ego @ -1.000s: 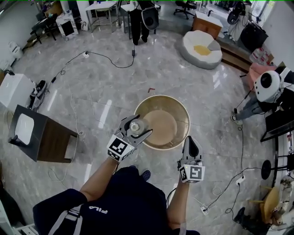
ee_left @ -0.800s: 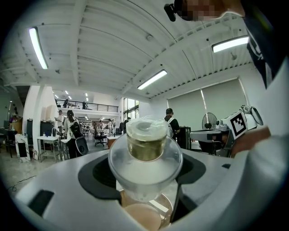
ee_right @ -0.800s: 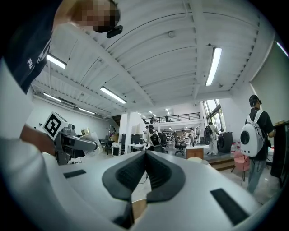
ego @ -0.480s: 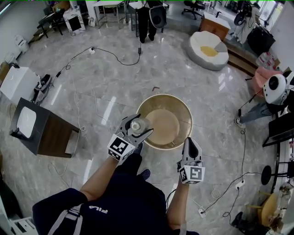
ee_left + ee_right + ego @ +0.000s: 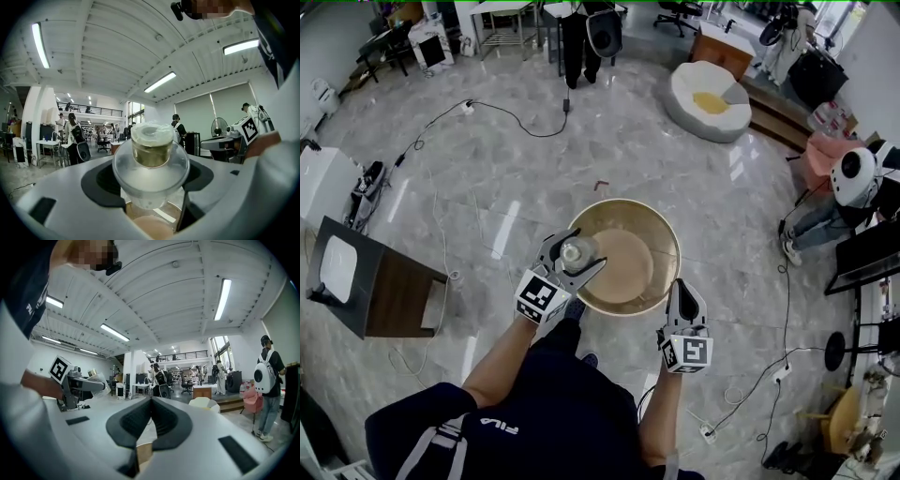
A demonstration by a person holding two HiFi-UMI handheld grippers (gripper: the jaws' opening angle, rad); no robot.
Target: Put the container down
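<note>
Nearest the body, the right gripper hangs idle at the near rim of the basin, its dark pads pressed together with nothing between them. The left gripper is clamped on the clear round plastic container with a pale cap, held up in the air over the near-left edge of the large round tan basin with a lighter rim. So the container has not yet been put down; the carry looks close to its end. The next move likely calls for lowering it upright onto a flat spot, then parting the jaws only once it rests. The container's clear body looks mostly empty, with a yellowish band under the cap; what that band is I cannot tell. The basin shows only a smooth tan bottom. Beyond lies grey marble floor with trailing cables.
</note>
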